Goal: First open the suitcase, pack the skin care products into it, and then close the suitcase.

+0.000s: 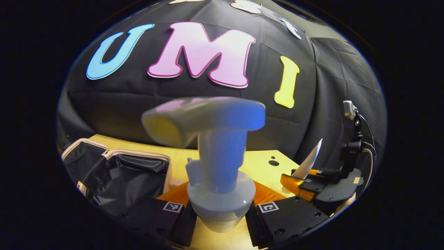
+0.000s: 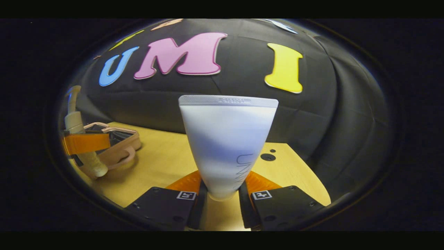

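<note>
we grip a pump bottle (image 1: pixel 222 163) in the left gripper (image 1: pixel 220 217) and a squeeze tube (image 2: pixel 227 142) in the right gripper (image 2: pixel 222 205); either may slip or tip before reaching the open suitcase (image 1: pixel 114 173) at lower left.

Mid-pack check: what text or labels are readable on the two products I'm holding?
White tube: vertical grey print, cut off by the right tongs, not readable whole.
Tube's crimp: embossed marks, too small.
Pump bottle: blurred, no text seen.
Square markers: patterns, no words.
</note>
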### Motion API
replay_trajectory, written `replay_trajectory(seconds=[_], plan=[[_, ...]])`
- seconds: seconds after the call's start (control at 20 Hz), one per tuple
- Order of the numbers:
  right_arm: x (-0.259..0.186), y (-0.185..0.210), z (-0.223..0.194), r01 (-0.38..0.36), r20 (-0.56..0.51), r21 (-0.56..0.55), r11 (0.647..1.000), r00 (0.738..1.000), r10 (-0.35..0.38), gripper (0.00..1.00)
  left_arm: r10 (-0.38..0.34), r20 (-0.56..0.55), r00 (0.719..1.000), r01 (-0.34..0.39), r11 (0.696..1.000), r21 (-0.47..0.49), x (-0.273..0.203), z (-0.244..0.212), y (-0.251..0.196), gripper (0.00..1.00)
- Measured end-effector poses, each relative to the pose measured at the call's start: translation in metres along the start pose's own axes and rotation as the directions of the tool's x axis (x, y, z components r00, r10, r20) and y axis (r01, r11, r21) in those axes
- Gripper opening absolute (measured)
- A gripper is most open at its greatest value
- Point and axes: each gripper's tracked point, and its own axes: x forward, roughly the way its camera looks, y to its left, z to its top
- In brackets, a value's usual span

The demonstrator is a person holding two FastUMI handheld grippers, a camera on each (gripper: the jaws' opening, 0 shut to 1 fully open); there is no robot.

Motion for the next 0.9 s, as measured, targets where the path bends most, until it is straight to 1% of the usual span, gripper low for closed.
replay_trajectory(seconds=[0.05,0.1,0.2,0.3,0.4,0.55,0.65,0.7,0.8,0.85,0.9], plan=[[-0.003,0.013,0.009,-0.020,0.013,-0.002,1.000,1.000,0.020,0.39,0.012,0.009,1.000,-0.012,1.000,-0.009,-0.006,0.009,0.013,0.64],[-0.007,0.028,0.017,-0.044,0.023,0.012,0.999,0.999,0.044,0.43,0.027,0.028,0.999,-0.026,0.999,-0.018,-0.013,0.020,0.028,0.64],[-0.011,0.061,0.029,-0.091,0.022,0.033,0.995,0.996,0.090,0.43,0.073,0.027,0.997,-0.074,0.997,0.005,-0.022,0.028,0.062,0.64],[-0.013,0.094,0.043,-0.136,0.035,0.036,0.990,0.990,0.135,0.43,0.124,-0.017,0.992,-0.124,0.992,0.027,-0.027,0.024,0.102,0.64],[-0.016,0.128,0.053,-0.185,0.046,0.048,0.981,0.982,0.183,0.43,0.168,-0.058,0.984,-0.167,0.986,0.018,-0.034,0.016,0.142,0.64],[-0.018,0.161,0.060,-0.209,0.055,0.045,0.977,0.977,0.207,0.43,0.184,-0.169,0.968,-0.184,0.983,0.019,-0.040,-0.012,0.185,0.64],[-0.019,0.177,0.063,-0.217,0.056,0.037,0.976,0.975,0.215,0.43,0.178,-0.262,0.948,-0.180,0.983,0.016,-0.035,-0.037,0.205,0.64],[-0.020,0.185,0.065,-0.221,0.060,0.036,0.975,0.974,0.219,0.43,0.177,-0.320,0.931,-0.188,0.982,-0.003,-0.034,-0.048,0.215,0.64],[-0.022,0.199,0.066,-0.237,0.057,0.045,0.970,0.970,0.234,0.43,0.142,-0.436,0.889,-0.186,0.981,-0.061,-0.028,-0.072,0.221,0.64],[-0.024,0.205,0.067,-0.241,0.058,0.046,0.969,0.969,0.238,0.43,0.123,-0.486,0.866,-0.178,0.982,-0.068,-0.023,-0.086,0.222,0.64],[-0.026,0.211,0.070,-0.244,0.061,0.041,0.969,0.969,0.241,0.43,0.121,-0.528,0.841,-0.178,0.982,-0.058,-0.021,-0.096,0.226,0.64]])
